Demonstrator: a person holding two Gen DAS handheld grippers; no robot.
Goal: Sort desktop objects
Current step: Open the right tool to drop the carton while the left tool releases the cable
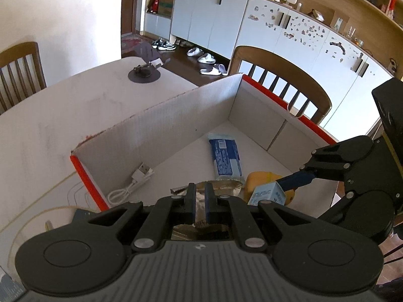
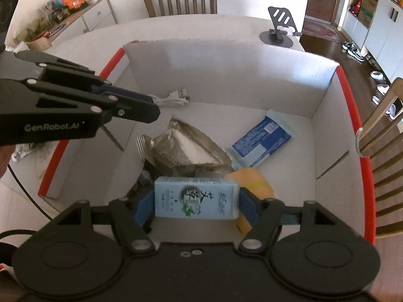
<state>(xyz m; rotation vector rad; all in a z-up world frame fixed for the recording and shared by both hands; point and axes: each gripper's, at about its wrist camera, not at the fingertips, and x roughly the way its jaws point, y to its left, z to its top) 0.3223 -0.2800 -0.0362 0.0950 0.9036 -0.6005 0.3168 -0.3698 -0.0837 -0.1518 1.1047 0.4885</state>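
Over the box (image 2: 226, 58), the right gripper (image 2: 196, 202) clamps a pale blue carton (image 2: 195, 197) by its short ends. Thin card: likely light, stiff, crushable, so ends are best. Left gripper (image 1: 200, 202) is clenched, seemingly on a crinkly foil pouch (image 2: 186, 148). Below lie a glossy blue packet (image 2: 262, 141), white cable (image 2: 173, 98).

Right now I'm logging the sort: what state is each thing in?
Left gripper: shut on the crinkled silver foil pouch.
Right gripper: holding the pale blue carton above the box.
White cardboard box: open-topped.
White USB cable: loosely coiled in the box.
Blue wrapped packet: lying flat.
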